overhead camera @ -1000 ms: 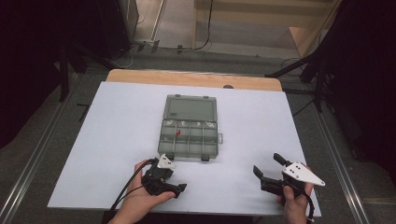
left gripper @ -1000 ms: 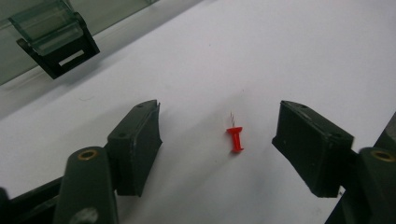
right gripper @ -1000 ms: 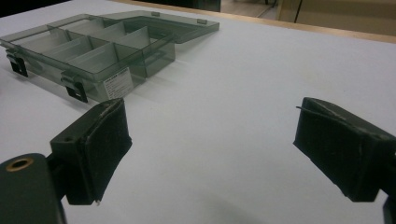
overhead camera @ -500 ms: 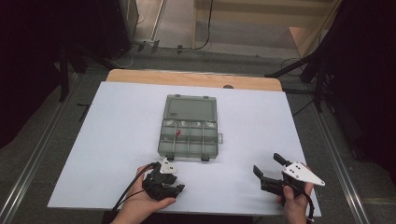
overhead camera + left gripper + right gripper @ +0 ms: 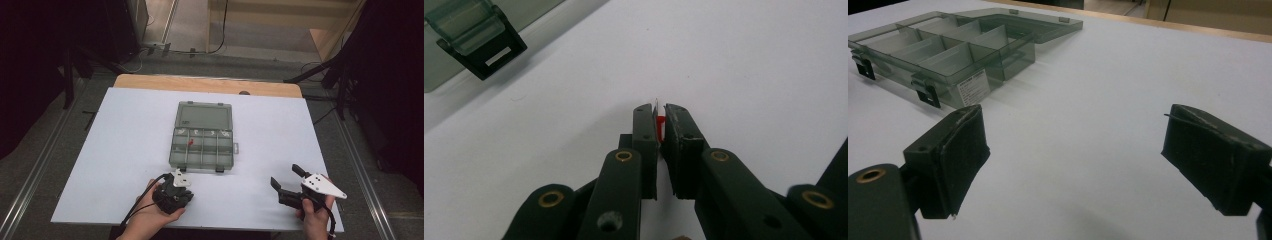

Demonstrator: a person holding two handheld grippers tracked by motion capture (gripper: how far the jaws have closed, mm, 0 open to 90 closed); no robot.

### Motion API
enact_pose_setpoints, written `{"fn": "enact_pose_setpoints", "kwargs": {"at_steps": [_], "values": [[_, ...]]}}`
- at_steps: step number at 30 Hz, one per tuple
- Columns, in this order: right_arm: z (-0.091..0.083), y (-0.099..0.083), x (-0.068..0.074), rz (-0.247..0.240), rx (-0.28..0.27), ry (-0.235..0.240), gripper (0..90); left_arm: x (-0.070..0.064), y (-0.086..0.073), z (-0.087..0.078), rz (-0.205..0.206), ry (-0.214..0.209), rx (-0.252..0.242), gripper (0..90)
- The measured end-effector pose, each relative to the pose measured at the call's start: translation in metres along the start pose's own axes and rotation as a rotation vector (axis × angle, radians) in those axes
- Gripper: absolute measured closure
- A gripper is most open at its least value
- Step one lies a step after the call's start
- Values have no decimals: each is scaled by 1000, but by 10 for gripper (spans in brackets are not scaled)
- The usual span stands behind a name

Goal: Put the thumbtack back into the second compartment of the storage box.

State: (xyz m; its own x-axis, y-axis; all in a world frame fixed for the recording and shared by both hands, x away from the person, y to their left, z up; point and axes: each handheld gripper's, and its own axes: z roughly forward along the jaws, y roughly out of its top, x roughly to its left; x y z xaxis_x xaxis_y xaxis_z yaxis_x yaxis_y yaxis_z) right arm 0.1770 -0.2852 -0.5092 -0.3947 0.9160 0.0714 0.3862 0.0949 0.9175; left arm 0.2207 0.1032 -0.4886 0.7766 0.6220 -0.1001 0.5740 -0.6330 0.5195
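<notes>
A clear grey compartment box (image 5: pixel 202 159) lies open at the table's middle, its lid (image 5: pixel 204 115) folded flat behind it. One compartment holds a small red piece (image 5: pixel 190 143). My left gripper (image 5: pixel 178 192) sits just in front of the box, tipped down at the white table. In the left gripper view its jaws (image 5: pixel 660 107) are shut on a small red part (image 5: pixel 660 125), close to a box latch (image 5: pixel 479 42). My right gripper (image 5: pixel 285 175) rests at the front right with its jaws wide open (image 5: pixel 1073 145) and nothing between them, facing the box (image 5: pixel 948 50).
The white table top (image 5: pixel 125 150) has bare room left and right of the box. A wooden strip (image 5: pixel 210 84) runs along its far edge. Dark stands and cables (image 5: pixel 345 65) flank the table on the floor.
The left gripper has shifted slightly toward the table's front edge and tipped further down. The right gripper and the box have not moved.
</notes>
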Motion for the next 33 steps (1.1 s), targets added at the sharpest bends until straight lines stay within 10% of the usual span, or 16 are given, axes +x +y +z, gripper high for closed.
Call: {"fn": "enact_pose_setpoints", "kwargs": {"at_steps": [33], "values": [[1,0,1,-2,-1,4,110,17,9,-12,-21,-26,-25,857]]}}
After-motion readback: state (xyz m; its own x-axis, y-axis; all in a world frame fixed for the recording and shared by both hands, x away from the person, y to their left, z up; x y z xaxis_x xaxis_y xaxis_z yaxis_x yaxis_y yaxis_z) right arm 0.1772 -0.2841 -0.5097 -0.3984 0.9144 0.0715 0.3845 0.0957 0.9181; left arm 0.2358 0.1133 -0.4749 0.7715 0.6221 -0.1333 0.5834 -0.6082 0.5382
